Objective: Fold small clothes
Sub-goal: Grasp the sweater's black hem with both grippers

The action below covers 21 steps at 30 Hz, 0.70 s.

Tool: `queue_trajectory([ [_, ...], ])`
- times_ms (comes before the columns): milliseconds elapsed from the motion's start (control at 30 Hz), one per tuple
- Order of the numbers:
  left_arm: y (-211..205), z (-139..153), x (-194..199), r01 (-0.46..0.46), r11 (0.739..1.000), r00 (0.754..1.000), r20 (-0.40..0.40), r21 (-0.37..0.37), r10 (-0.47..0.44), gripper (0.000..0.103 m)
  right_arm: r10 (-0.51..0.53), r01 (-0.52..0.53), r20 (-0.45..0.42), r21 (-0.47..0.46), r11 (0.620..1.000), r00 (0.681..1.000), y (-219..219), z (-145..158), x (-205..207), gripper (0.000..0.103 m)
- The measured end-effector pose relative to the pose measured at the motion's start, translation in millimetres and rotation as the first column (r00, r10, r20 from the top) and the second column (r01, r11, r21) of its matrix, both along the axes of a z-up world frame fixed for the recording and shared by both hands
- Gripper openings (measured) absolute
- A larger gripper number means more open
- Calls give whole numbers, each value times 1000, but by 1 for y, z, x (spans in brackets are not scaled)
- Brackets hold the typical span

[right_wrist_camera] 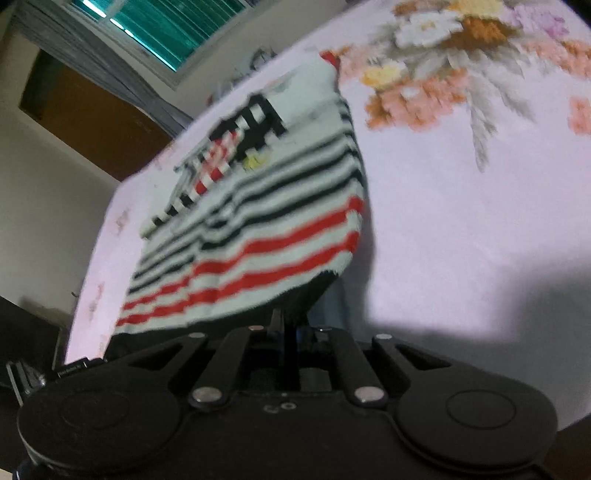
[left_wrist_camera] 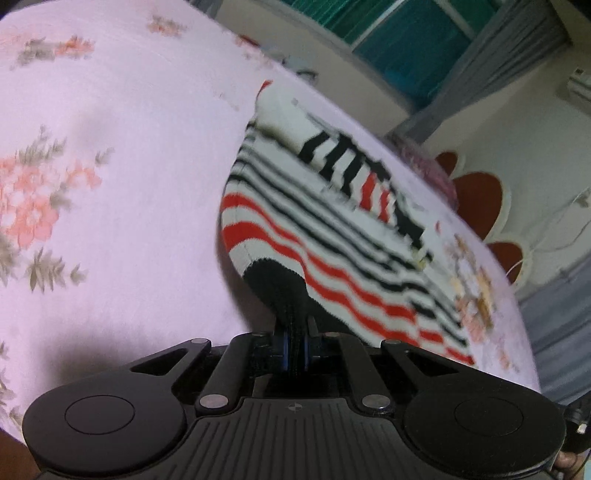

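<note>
Striped knit garment point(left_wrist_camera: 332, 236) lies spread on the floral sheet point(left_wrist_camera: 110, 221), its black hem pinched by the closed left gripper point(left_wrist_camera: 295, 350) and right gripper point(right_wrist_camera: 291, 332); no fold made yet

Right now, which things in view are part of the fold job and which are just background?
In the job:
- striped knit garment, lying on the sheet
- left gripper, shut on its black hem at one corner
- right gripper, shut on the black hem at the other corner

Just there:
- pink floral bedsheet
- window with teal blinds
- grey curtain
</note>
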State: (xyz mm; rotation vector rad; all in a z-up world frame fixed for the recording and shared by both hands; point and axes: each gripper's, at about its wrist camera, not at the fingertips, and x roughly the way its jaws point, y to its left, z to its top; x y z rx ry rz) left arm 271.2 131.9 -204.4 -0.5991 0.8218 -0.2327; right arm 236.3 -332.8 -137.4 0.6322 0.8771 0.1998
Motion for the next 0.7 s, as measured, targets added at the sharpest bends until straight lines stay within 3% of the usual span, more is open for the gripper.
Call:
queue_trajectory([
  [233,2,53,16,-25,999,991,128,-46,31,6,1,-1,146,5,1000,989,-6,53,28,5],
  [400,7,88,52,-33,994,976,209,-103,54,6,-29,23,223,26,999,974,-13,88,64,5],
  [533,4,106,94,-24,993,968,245,-118,53,6,-44,43,251,11,999,967,-16,106,102,5],
  [700,-5,109,161,2,995,974,226,-96,20,6,-86,85,216,12,996,973,-23,102,163,5],
])
